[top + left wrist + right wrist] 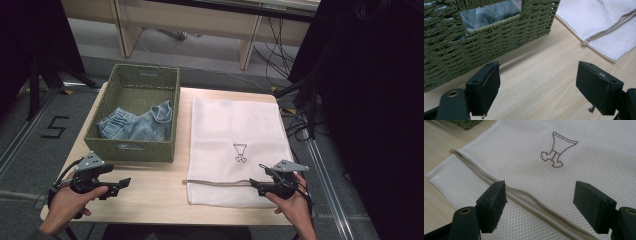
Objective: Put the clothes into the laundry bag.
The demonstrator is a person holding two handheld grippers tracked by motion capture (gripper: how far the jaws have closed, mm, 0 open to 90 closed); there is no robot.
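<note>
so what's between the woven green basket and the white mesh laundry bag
Only a bare strip of light wooden table separates the woven green basket from the white mesh laundry bag, seen in the high view and left gripper view.

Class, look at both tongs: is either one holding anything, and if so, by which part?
Nothing is held. The left tongs stand open over bare table; the right tongs stand open above the mesh bag and its zipper.

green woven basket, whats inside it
The green woven basket holds crumpled blue denim clothing, lying toward its near end; the far part of its floor shows bare. In the left gripper view the denim shows through the handle slot. Anything beneath the denim is covered.
</note>
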